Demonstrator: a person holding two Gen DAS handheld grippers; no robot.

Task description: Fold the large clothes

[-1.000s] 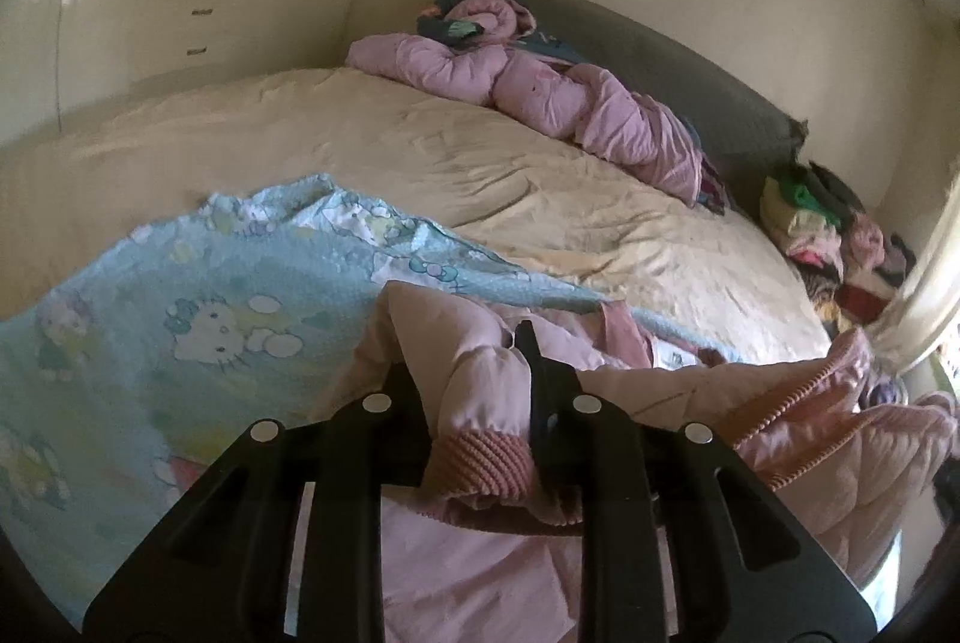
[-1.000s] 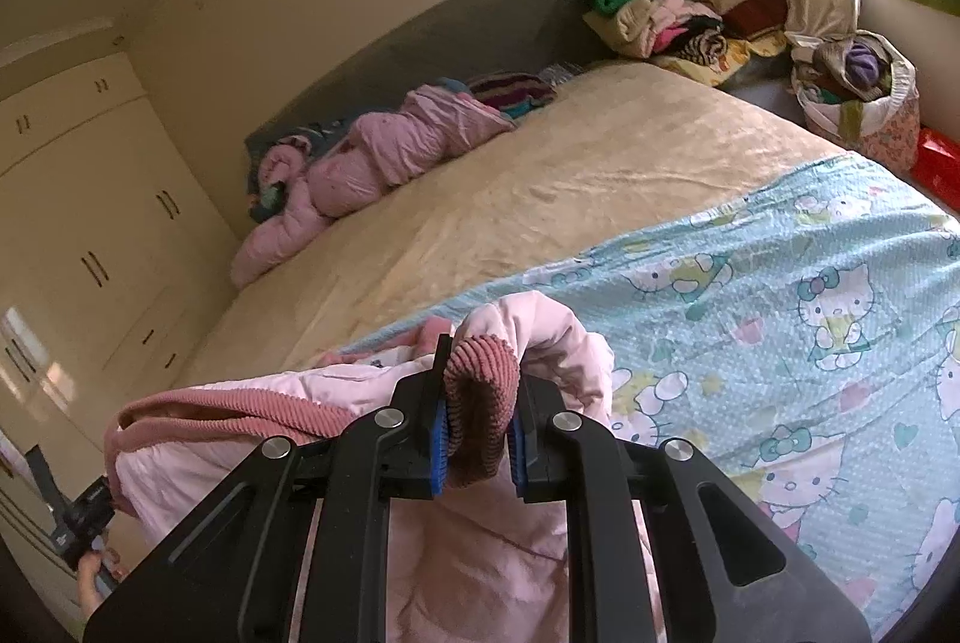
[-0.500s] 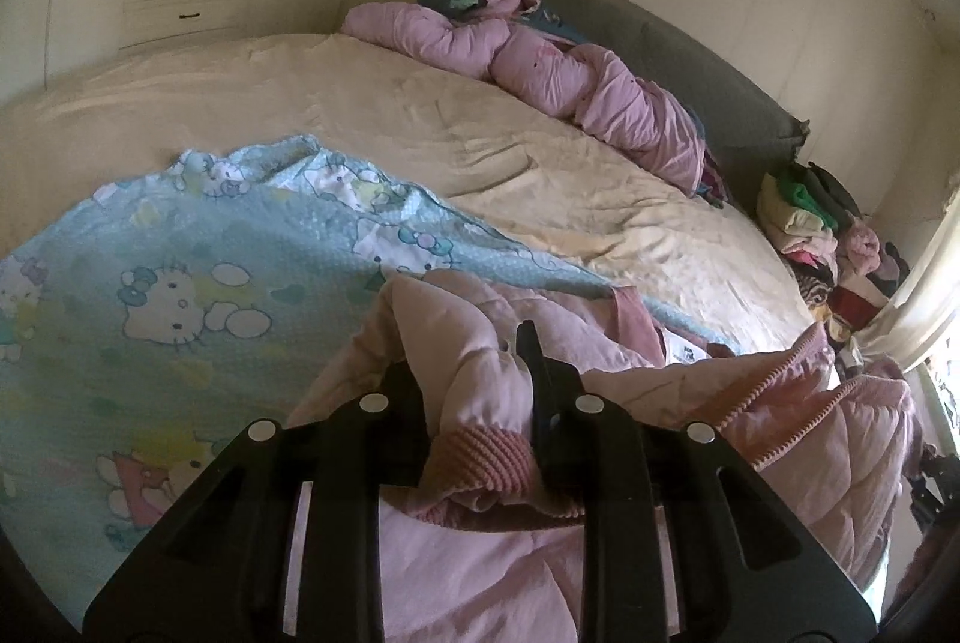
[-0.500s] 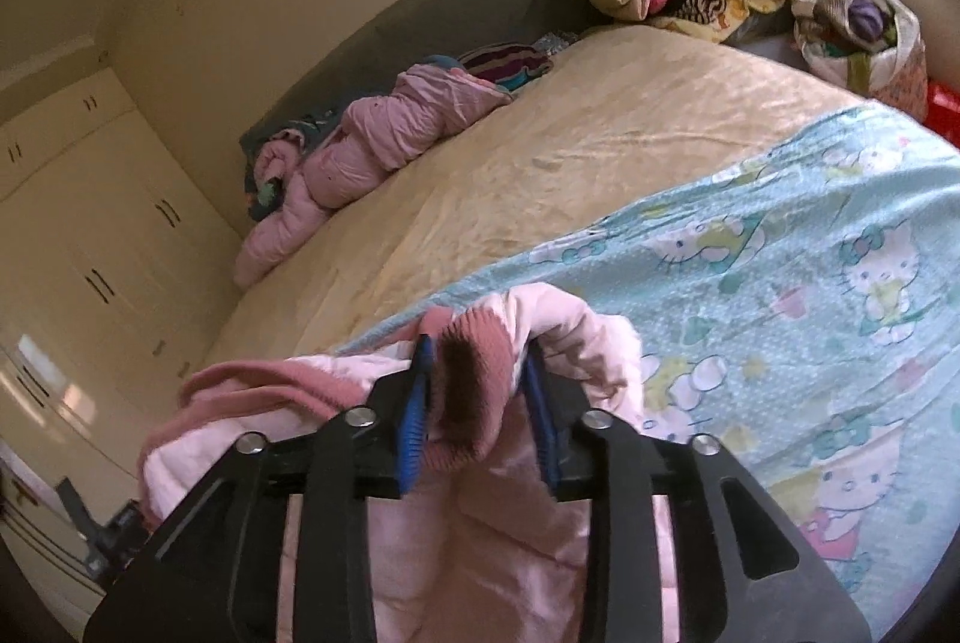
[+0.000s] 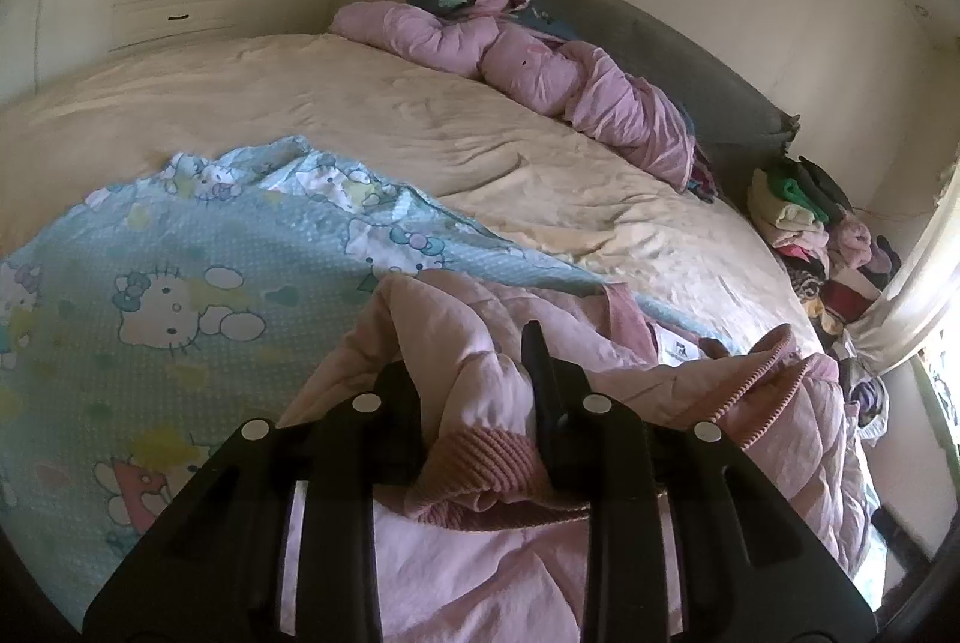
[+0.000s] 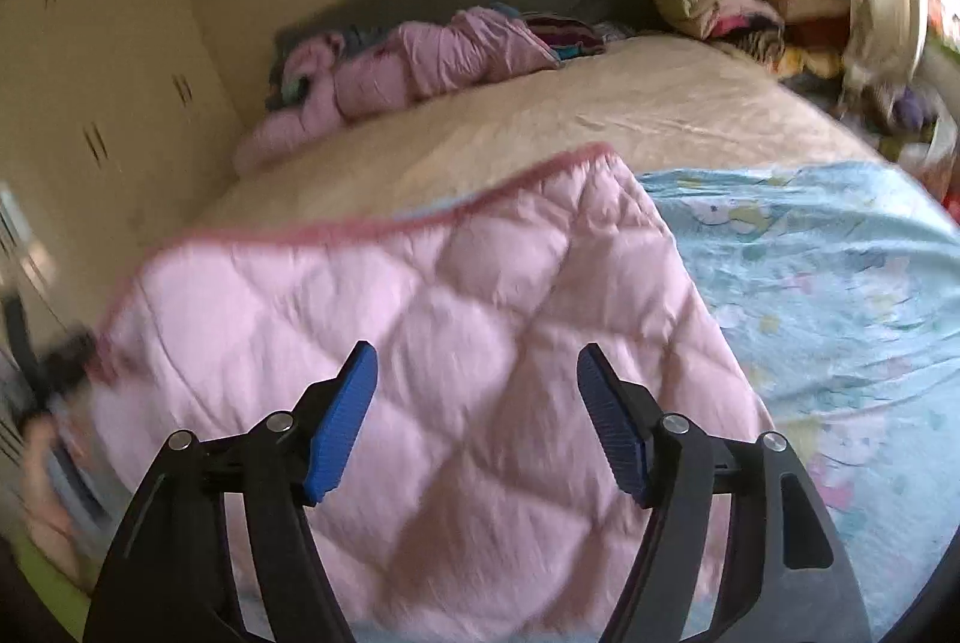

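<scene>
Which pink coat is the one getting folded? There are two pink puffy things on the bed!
Start at the big bed and find the blue cartoon-cat blanket at its near end. The quilted pink jacket lies spread on that blanket. Unlike the purplish-pink puffy bundle rolled up by the grey headboard, it is paler, with darker ribbed knit trim, and the left claw grips its cuff.

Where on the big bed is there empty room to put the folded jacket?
The cream sheet lies bare between the cartoon blanket and the purple bedding by the headboard. Crowded: the clothes pile at the far corner, and the near edge, where the pink jacket sprawls.
</scene>
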